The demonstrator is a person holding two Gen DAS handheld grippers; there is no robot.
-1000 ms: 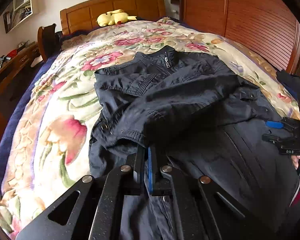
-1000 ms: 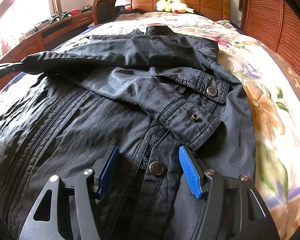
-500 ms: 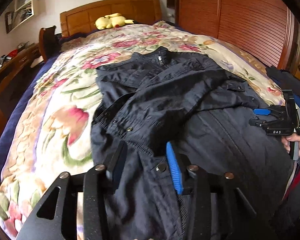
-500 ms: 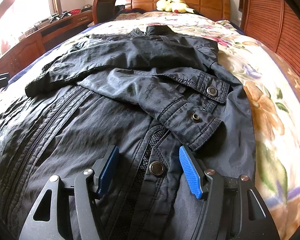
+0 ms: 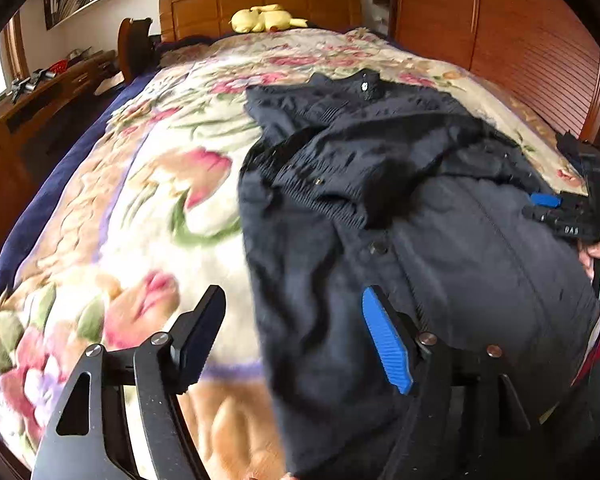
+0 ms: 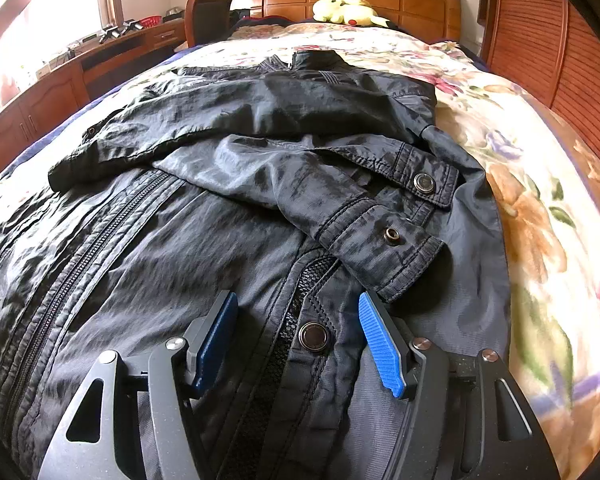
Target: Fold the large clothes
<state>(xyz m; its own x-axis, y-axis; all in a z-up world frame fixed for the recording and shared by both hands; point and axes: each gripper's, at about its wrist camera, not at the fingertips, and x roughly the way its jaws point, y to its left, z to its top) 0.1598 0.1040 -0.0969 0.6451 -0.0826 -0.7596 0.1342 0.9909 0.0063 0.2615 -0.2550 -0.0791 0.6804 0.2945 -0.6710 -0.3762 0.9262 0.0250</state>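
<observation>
A large black jacket (image 5: 420,208) lies front up on the floral bedspread (image 5: 140,220), collar toward the headboard, both sleeves folded across its chest. My left gripper (image 5: 296,340) is open and empty, straddling the jacket's left lower edge. My right gripper (image 6: 298,340) is open and empty, low over the jacket's hem (image 6: 260,280) by a snap button (image 6: 314,336); the right sleeve cuff (image 6: 392,240) lies just ahead of it. The right gripper also shows in the left wrist view (image 5: 568,216) at the jacket's right side.
A yellow plush toy (image 5: 266,18) lies by the wooden headboard (image 5: 260,0). A wooden wardrobe wall (image 5: 520,48) runs along the right of the bed. A cluttered desk (image 6: 80,64) and a chair (image 6: 208,16) stand to the left.
My left gripper opened, let go of the left sleeve, which now lies across the chest, and drew back left to the jacket's edge. The right gripper has not moved.
</observation>
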